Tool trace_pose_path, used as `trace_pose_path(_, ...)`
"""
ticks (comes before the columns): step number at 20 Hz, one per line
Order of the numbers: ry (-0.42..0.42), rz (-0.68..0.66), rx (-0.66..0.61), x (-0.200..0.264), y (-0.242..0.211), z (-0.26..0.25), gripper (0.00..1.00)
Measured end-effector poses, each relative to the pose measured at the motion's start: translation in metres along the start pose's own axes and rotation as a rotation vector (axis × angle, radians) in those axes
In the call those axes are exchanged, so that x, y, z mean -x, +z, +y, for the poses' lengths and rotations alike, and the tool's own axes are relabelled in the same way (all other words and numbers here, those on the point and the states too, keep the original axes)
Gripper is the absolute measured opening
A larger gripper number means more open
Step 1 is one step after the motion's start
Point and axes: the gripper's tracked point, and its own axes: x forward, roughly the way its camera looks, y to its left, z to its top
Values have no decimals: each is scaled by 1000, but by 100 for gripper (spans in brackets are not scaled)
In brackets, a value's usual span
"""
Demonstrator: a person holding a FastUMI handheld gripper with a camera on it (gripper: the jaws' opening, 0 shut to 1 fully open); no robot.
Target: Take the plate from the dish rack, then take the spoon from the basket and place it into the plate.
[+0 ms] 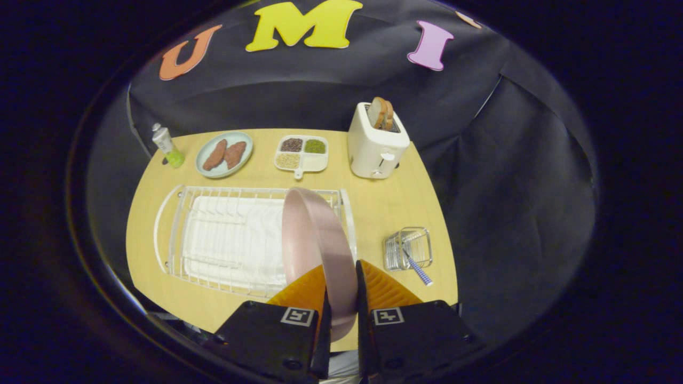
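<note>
- A pink plate stands on edge at the right end of the white dish rack, its rim pinched between the orange fingers of the gripper.
- It looks rigid, smooth, likely slippery and breakable; a firm rim hold seems wise.
- The spoon leans in the wire basket on the worktop, just right of the fingers.

Gripper clamped on pink plate, upright over dish rack; spoon in basket nr table's right edge.
</note>
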Motion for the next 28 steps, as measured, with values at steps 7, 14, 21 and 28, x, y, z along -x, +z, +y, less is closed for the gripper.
trace_pose_path(7, 247, -12, 30, 0, -118, 46, 26)
trace_pose_path(14, 339, 36, -59, -49, -186, 60, 26)
trace_pose_path(21, 434, 26, -170, -67, -207, 48, 26)
trace_pose_path(28, 462, 60, -217, -99, -224, 29, 35)
